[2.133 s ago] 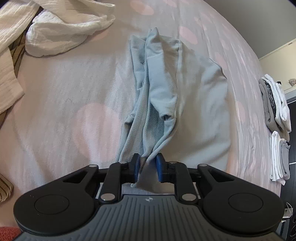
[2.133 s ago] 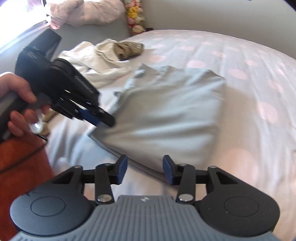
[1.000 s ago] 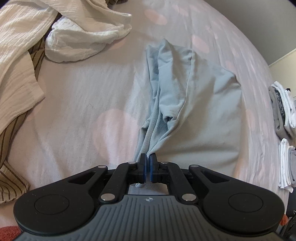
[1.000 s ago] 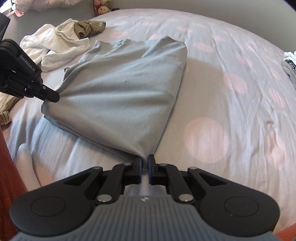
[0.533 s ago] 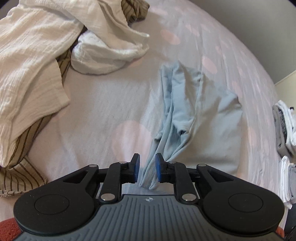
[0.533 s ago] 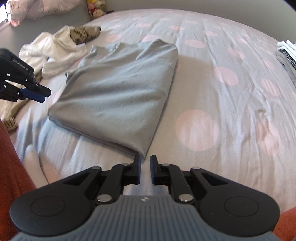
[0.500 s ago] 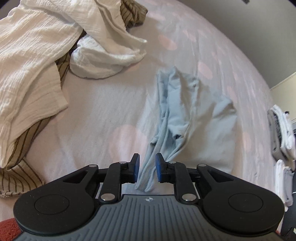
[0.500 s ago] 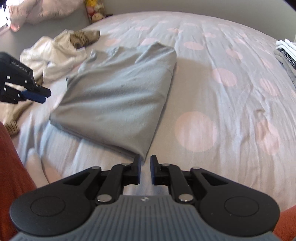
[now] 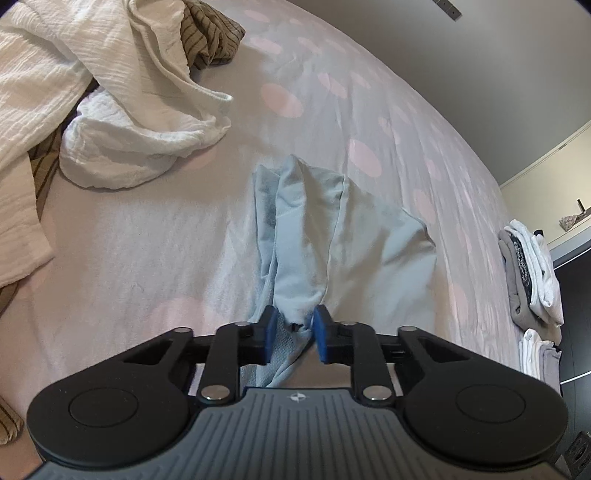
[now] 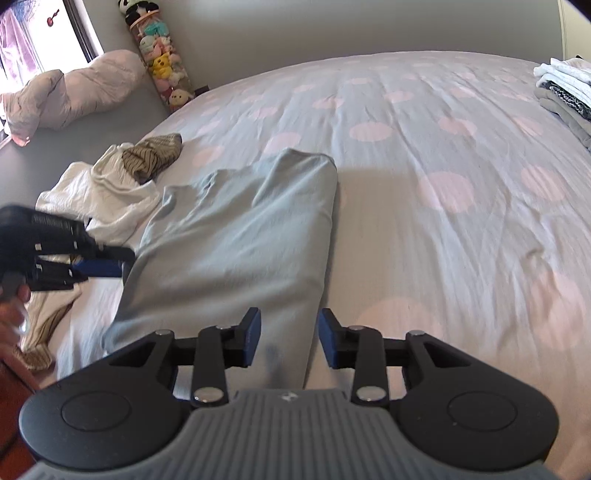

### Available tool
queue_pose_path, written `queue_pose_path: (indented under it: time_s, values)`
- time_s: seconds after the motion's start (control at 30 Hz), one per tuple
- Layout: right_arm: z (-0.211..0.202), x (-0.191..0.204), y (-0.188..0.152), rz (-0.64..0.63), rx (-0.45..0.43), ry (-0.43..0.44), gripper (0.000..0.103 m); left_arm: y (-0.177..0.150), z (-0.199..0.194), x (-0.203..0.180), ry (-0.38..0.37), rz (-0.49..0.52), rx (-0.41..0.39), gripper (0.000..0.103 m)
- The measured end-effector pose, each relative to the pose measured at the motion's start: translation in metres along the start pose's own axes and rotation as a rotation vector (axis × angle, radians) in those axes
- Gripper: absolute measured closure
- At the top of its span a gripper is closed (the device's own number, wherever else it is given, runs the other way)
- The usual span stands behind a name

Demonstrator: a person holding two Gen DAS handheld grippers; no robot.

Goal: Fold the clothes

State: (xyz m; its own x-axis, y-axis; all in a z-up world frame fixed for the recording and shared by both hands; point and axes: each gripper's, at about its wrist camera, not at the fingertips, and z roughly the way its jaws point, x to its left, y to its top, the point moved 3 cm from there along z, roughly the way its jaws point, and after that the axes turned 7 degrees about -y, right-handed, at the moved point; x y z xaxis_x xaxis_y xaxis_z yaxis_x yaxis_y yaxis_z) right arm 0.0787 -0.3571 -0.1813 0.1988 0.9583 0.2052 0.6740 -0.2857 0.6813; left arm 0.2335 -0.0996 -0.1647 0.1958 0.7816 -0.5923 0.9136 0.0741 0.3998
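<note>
Left gripper [image 9: 293, 330] first: its jaws stand parted, with a bunched corner of the pale blue T-shirt [image 9: 354, 251] lying loose between the blue pads, not pinched. Over to the right gripper [image 10: 289, 338], and its jaws are spread wider, straddling the near edge of the same T-shirt [image 10: 240, 243], the cloth passing between them with gaps on both sides. The shirt lies folded lengthwise into a long panel on the bed [image 10: 461, 155], its grey cover dotted with pink spots, the neck end pointing away from the right wrist camera. From that same view the left gripper [image 10: 107, 264] sits at the shirt's left edge, blue pads right beside the fabric. Just beyond the shirt, a heap of crumpled white garments [image 9: 122, 110] with a brown striped piece [image 9: 210, 33] tucked in. Far across the bed, a stack of folded grey and white clothes [image 9: 532, 273] at the edge.
</note>
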Motion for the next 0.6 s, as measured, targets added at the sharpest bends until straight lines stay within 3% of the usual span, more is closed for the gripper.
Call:
queue_pose_path:
  time_s: [0.1,0.43,0.6]
  values:
    - [0.016,0.002,0.001,-0.007,0.014,0.020,0.084,-0.001,0.008,0.004,0.034,0.020,0.014,0.096]
    - [0.046,-0.001,-0.007,-0.008,0.084,0.029,0.085,-0.005,0.028,0.008,0.158,0.072,0.075,0.097]
    - [0.033,-0.004,-0.005,0.029,0.040,0.053,0.082,-0.003,0.012,0.009,0.142,0.042,0.019,0.090]
